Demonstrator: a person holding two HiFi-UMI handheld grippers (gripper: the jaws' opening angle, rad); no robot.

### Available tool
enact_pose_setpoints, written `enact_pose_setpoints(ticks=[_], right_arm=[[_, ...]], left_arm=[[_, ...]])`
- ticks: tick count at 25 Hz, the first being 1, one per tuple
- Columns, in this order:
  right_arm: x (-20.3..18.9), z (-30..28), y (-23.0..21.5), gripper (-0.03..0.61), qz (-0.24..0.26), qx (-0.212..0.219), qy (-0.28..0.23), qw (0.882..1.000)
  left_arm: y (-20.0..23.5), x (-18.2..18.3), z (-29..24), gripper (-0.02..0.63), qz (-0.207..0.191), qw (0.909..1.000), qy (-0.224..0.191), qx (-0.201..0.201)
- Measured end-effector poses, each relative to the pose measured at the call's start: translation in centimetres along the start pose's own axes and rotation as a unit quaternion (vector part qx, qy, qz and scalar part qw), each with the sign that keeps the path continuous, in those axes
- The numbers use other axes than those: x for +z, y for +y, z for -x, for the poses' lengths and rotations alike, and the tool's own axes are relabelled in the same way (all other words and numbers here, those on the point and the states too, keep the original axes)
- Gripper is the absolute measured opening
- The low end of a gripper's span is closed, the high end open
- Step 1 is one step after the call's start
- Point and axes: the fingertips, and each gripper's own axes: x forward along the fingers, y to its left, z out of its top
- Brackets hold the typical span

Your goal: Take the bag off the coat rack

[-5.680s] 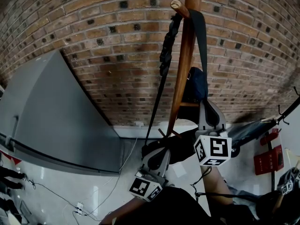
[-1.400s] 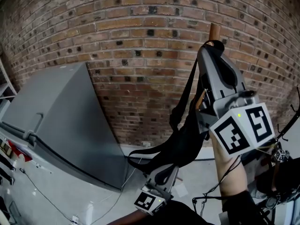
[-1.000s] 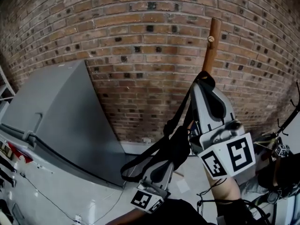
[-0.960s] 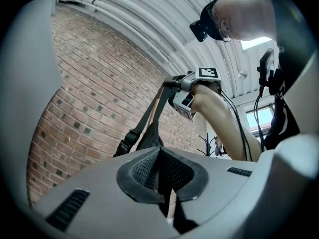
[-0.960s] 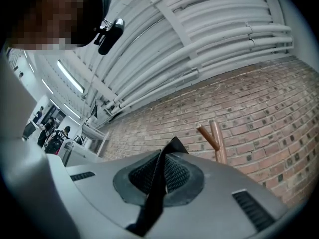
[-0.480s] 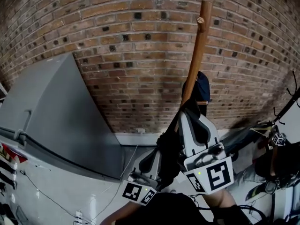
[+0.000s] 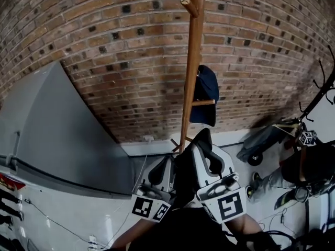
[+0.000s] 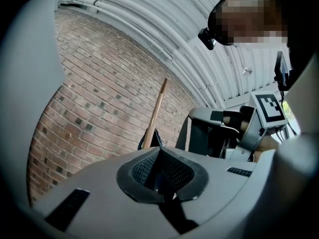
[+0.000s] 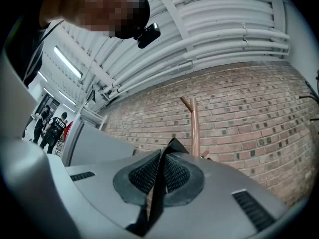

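At the foot of the brick wall (image 7: 104,46) stands the wooden coat rack (image 7: 194,61), upright, with a dark blue cap (image 7: 207,93) hanging from a peg on its right side. The bag (image 7: 183,179) – black, slack – is off the pegs and sits low on the near side of the pole, between the two grippers. The right tongs (image 9: 160,156) are closed, their pads pinching a flat black strap (image 9: 155,198) of the bag that runs edge-on between them. The left tongs (image 8: 158,153) are likewise closed on dark material of the bag, with the pads meeting at their tips. The two grippers are close together, left one slightly lower, both pointing towards the wall. A grey cabinet (image 7: 57,129) stands to the left, well apart from the rack.
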Motion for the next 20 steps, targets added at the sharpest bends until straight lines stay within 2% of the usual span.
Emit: enact_pose_setpoints(ticks=[3,6,11,20], right_arm=[[-1.4,1.8,-0.2,0.017,-0.003,-0.008,-0.002,1.000],[-3.6,3.5,0.2,0.017,-0.027,-0.018,0.005,0.999],[-6.5,5.1,-0.1,0.017,-0.039,-0.024,0.030,0.998],[-7.9,6.2,0.3,0.017,-0.033,-0.015,0.037,0.999]], left_arm=[[-0.5,-0.7,-0.5,0.017,0.001,1.0000,0.005,-0.007],[-1.0,-1.5,-1.0,0.017,0.005,0.9998,0.013,-0.012],[-1.8,-1.9,-1.6,0.017,0.000,0.9997,0.015,-0.020],[-2.6,-2.9,-1.7,0.017,-0.001,0.9995,0.021,-0.023]])
